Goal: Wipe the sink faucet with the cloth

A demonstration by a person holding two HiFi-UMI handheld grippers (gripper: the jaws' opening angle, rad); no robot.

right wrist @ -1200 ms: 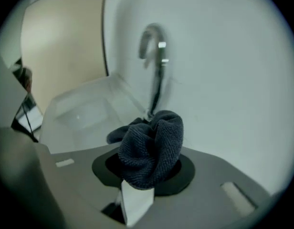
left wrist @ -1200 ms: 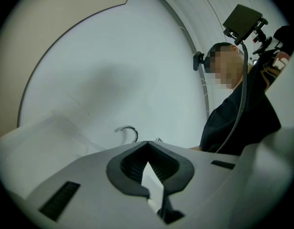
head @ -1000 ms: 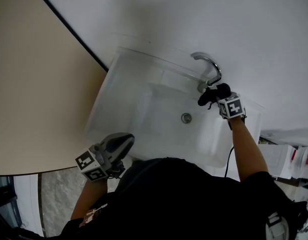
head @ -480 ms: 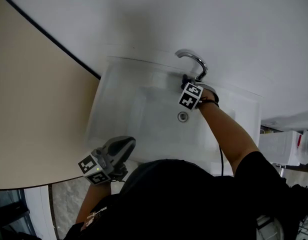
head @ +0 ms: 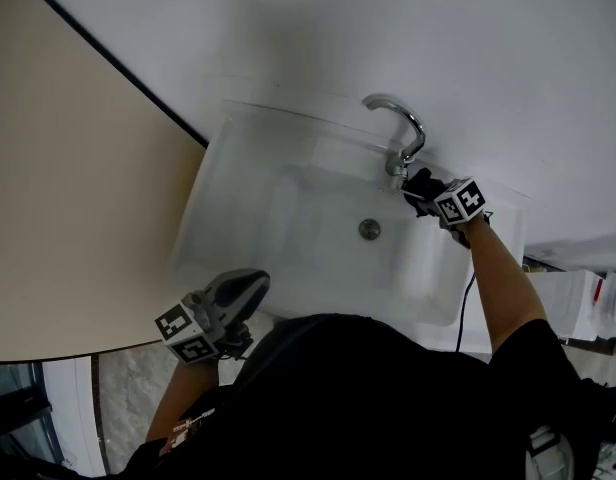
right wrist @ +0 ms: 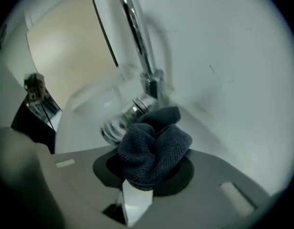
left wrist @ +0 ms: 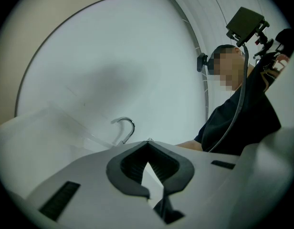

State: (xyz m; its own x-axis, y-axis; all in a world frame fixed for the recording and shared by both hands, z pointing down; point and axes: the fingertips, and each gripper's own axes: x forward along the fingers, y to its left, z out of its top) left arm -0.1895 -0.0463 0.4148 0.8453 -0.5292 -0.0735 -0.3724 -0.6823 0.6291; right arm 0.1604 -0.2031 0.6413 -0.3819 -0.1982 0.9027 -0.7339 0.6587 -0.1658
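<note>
A curved chrome faucet (head: 400, 126) stands at the back rim of the white sink (head: 248, 218). My right gripper (head: 422, 190) is just right of the faucet's base, pointing steeply down, shut on a bunched dark grey cloth (right wrist: 154, 149). In the right gripper view the cloth's front fold lies against the chrome handle (right wrist: 123, 120) at the foot of the faucet's neck (right wrist: 137, 37). My left gripper (head: 252, 286) hangs level at the sink's near edge, shut and empty, its tips (left wrist: 148, 142) touching. The faucet (left wrist: 126, 128) shows far beyond them.
A white wall runs behind the sink and a beige panel (head: 68, 168) stands to its left. The drain (head: 369, 229) sits mid-basin. White shelves with packages (head: 588, 308) are at the right. The person's dark shirt (head: 368, 398) fills the bottom of the head view.
Half a second ago the right gripper was left of the faucet under the spout. It has swung right and down to the faucet's base with the cloth. The left gripper stayed put.
</note>
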